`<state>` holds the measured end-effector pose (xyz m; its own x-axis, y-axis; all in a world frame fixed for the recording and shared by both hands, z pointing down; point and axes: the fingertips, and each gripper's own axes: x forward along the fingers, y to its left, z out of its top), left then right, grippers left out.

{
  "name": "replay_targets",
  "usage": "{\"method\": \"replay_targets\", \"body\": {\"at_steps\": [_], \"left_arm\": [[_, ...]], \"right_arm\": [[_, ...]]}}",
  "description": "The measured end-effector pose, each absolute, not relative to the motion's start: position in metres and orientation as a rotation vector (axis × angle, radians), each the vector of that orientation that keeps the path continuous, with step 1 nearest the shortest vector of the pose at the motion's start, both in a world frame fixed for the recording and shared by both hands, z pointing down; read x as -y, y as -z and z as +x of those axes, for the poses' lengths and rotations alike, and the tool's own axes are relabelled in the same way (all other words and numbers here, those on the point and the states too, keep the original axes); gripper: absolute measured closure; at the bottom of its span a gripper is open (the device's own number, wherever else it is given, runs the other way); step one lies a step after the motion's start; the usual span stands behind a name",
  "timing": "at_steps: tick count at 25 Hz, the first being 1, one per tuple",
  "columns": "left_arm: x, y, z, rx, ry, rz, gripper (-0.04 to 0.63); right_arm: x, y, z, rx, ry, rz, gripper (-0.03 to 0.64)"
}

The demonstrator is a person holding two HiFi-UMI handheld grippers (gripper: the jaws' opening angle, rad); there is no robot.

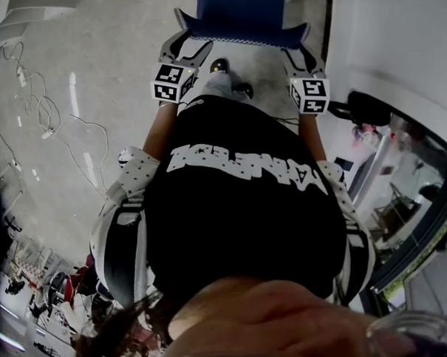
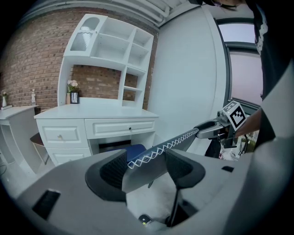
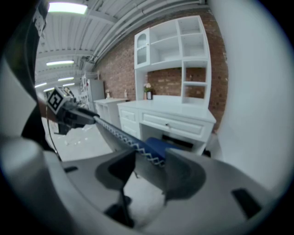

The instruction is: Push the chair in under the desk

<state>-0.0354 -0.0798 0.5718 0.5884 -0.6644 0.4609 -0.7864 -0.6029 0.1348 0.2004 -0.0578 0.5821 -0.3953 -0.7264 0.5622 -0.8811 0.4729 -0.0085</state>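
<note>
Head view: my left gripper (image 1: 190, 47) and right gripper (image 1: 300, 52) both clamp the chair (image 1: 238, 11) by its back. I'd push evenly toward the desk (image 2: 96, 113), with the seat seemingly partly under.

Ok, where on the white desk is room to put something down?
The desktop is bare from the flower vase at its back left across to the white wall. The knee gap is crowded: the chair stands there, left gripper and right gripper shut on it.

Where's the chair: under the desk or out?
Mostly out. The backrest stands clear of the white desk; the blue seat only nears the kneehole.
</note>
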Motion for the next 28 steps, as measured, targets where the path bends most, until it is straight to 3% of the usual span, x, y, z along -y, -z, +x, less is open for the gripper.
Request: {"method": "replay_targets", "body": {"at_steps": [14,20,28], "left_arm": [[0.093,-0.573,-0.038,1.171,-0.529,2.493,0.304],[0.135,-0.612,-0.079,1.148,-0.535,2.458,0.302],[0.136,-0.606,-0.065,1.145,-0.536,2.460,0.302]], "right_arm": [[0.069,-0.584,0.198,2.224,-0.435,1.331,0.410],[0.111,-0.620,0.158,2.190,-0.469,1.310,0.410],[0.112,-0.614,0.170,2.189,-0.476,1.317,0.410]]}}
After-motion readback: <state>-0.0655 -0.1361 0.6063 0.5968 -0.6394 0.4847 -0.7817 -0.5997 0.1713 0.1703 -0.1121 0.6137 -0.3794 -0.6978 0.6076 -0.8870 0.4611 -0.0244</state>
